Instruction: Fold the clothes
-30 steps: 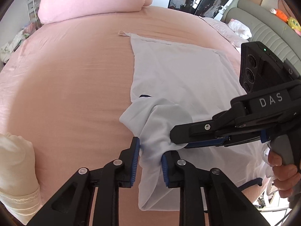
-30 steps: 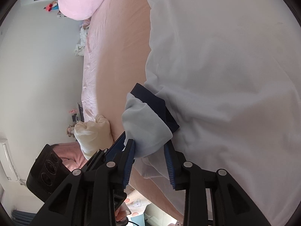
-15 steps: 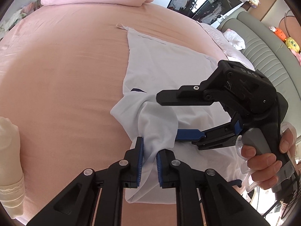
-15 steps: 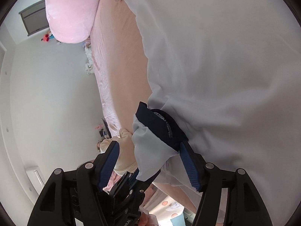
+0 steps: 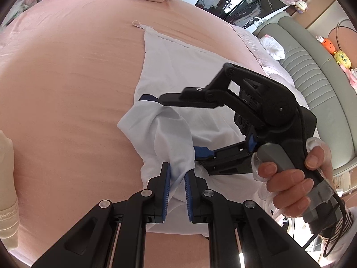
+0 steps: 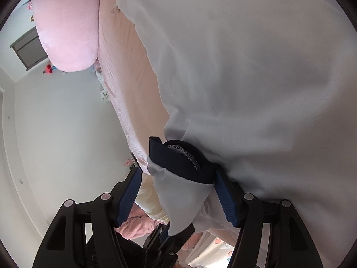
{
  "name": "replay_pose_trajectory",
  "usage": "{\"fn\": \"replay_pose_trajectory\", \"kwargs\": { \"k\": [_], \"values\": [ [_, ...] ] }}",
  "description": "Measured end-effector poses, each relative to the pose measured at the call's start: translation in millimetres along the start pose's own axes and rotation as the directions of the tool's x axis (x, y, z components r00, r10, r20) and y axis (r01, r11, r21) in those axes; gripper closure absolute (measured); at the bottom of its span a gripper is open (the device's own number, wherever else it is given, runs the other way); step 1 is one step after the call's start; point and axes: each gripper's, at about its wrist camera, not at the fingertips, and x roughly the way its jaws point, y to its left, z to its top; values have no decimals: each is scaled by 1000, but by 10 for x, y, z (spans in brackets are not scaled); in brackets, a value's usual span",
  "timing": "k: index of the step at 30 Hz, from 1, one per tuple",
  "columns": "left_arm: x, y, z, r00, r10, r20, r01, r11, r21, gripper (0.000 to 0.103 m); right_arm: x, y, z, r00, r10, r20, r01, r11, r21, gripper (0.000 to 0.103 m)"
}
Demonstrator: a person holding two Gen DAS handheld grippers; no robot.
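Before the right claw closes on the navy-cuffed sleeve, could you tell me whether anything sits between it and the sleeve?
Nothing visible does. The right claw stands open with the sleeve already between its pads; the left claw pinches the same shirt lower down.

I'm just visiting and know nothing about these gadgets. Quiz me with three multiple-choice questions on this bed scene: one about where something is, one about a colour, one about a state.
1. Where does the white shirt lie?
A. on the pink bedsheet
B. on the floor
C. on a chair

2. What colour is the sleeve cuff?
A. red
B. dark navy
C. yellow

3. How is the left hand-held gripper?
A. wide open, empty
B. out of sight
C. shut on the shirt

Answers:
1 A: the sheet surrounds the spread shirt.
2 B: a navy band edges the sleeve, between the right hand-held gripper's spread pads.
3 C: white cloth is pinched between its blue pads.
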Motion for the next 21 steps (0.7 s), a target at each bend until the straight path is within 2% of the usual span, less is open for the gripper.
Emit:
{"fn": "replay_pose_trajectory", "kwargs": {
  "k": [2,3,4,7,12,16,21],
  "values": [
    [6,-47,-28,1000,2,-4,-2,1000,12,92,22,20,20,1000,-16,1,16,1000,1,44],
    [8,-65,-37,1000,13,-7,-13,1000,23,92,23,44,17,999,-37,4,38,999,-19,62],
    [9,-82,-46,1000,25,-9,-25,999,34,92,24,69,15,998,-59,7,59,998,-38,74],
    [37,-95,-28,1000,26,-14,-26,999,42,92,12,138,-53,995,-99,28,102,989,-108,89],
    [-5,-78,-26,999,42,-8,-41,998,49,92,-90,269,-188,995,-67,70,79,978,-195,91],
    [-51,-54,-21,999,34,-5,-33,998,46,92,-267,432,-283,989,-61,136,97,956,-278,91],
    [-65,-72,-43,999,38,-16,-37,997,67,92,-508,418,-380,982,-52,181,104,952,-288,91]
  ]
}}
